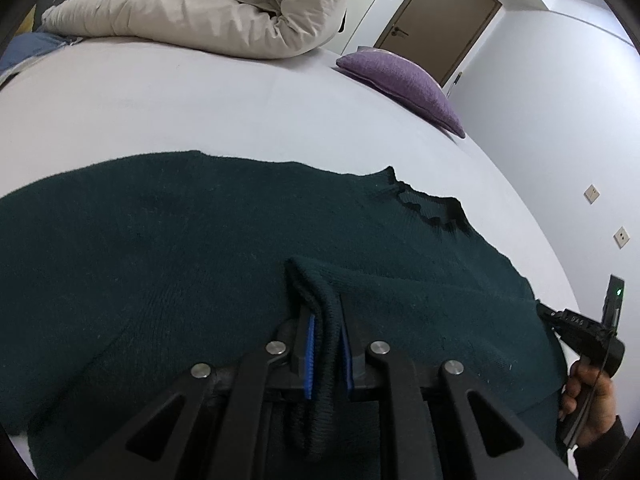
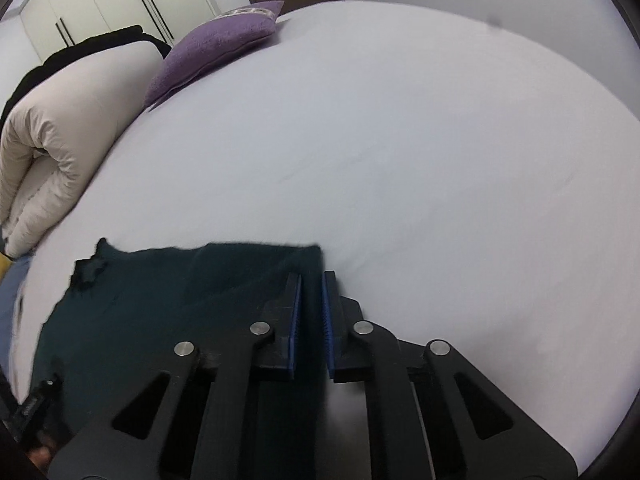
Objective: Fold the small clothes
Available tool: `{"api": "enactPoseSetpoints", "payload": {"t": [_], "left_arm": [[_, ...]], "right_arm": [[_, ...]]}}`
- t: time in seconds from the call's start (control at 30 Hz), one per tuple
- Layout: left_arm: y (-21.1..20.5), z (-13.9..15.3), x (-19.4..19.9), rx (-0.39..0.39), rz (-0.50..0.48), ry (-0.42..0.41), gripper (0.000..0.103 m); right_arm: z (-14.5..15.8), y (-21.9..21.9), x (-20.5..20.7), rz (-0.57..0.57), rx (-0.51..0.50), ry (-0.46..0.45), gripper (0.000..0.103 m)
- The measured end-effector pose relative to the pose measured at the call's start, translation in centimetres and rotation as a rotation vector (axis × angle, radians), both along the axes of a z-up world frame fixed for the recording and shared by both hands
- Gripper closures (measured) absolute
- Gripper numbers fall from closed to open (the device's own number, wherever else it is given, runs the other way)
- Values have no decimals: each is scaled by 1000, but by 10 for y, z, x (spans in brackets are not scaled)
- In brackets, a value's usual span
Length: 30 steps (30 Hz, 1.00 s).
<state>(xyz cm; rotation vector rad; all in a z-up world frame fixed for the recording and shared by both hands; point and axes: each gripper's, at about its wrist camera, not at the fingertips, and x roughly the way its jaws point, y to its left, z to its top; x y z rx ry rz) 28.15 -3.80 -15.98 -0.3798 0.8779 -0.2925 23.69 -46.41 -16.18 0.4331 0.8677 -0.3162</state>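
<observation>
A dark green knitted sweater (image 1: 180, 240) lies spread flat on the bed's pale sheet (image 1: 200, 100), its neckline toward the right. My left gripper (image 1: 322, 304) is shut on a raised fold of the sweater, and the knit fills the gap between its blue pads. In the right wrist view the sweater (image 2: 160, 300) lies at lower left, its corner just beyond my right gripper (image 2: 312, 276). That gripper is shut to a narrow slit, with dark cloth showing behind it; a grip on the cloth does not show. A hand (image 1: 588, 392) holds the right gripper's handle (image 1: 600, 344) at the sweater's right edge.
A rolled cream duvet (image 1: 208, 12) lies at the far side of the bed, beside a purple cushion (image 1: 404, 80). A brown door (image 1: 436, 16) and white wall stand behind. Bare sheet (image 2: 400, 160) stretches right of the sweater. Wardrobe doors (image 2: 100, 0) show at the back.
</observation>
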Motion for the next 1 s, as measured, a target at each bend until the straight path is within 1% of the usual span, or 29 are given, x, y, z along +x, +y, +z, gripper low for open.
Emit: {"api": "enactPoseSetpoints", "payload": {"t": [0.07,0.13,0.17,0.23,0.27,0.3,0.33,0.37,0.4,0.43,0.47,0.5,0.53,0.57,0.63,0.7,0.77,0.8,0.83,0.87,0.9,0.97,1.0], "left_arm": [[1,1,0,-8,-1,1,87],[2,2,-1,-19,0,-1,87],[3,2,-1,-21,2,-3,87],[2,2,-2,-13,5,-6,87],[3,2,-2,-14,3,-5,87],[3,2,-2,-13,3,-5,87],[4,2,-1,-19,3,-1,86],[5,2,-1,-29,3,4,86],[7,3,1,-47,0,16,85],[8,5,4,-56,-11,32,80],[8,10,5,-55,-22,40,69],[9,16,4,-37,-23,38,60],[13,25,0,-13,-5,24,39],[21,37,-7,-7,23,-1,21],[49,58,-26,-35,73,-60,15],[87,72,-49,-65,123,-91,15],[137,74,-76,-103,204,-83,15],[162,73,-89,-125,244,-74,15],[188,69,-102,-144,293,-58,15],[218,62,-117,-166,365,-34,16],[246,54,-130,-192,432,-7,16],[289,39,-152,-247,535,37,16],[306,31,-162,-272,579,54,16]], "right_arm": [[-3,-3,1,-3,3,-5,97],[3,-4,-3,2,8,-13,95],[11,-3,-11,-22,13,-17,89],[26,2,-28,-53,22,-56,89],[34,9,-41,-51,30,-97,89],[38,20,-51,-22,18,-99,89],[37,29,-55,6,3,-82,89],[25,40,-58,35,-24,-25,86],[12,44,-56,48,-40,24,86],[1,46,-55,59,-59,41,86],[1,45,-59,59,-69,-1,86],[4,42,-59,51,-46,3,85],[12,38,-60,34,-19,2,84],[18,38,-63,23,-10,-5,83],[44,42,-78,15,-18,-76,82],[75,61,-99,46,-92,-165,71],[105,92,-120,77,-163,-251,29],[114,105,-132,87,-191,-304,16],[124,121,-144,95,-220,-363,13],[129,132,-151,103,-233,-388,9],[135,150,-159,132,-239,-416,8],[139,177,-164,196,-207,-433,8],[140,194,-161,233,-170,-429,8]]}}
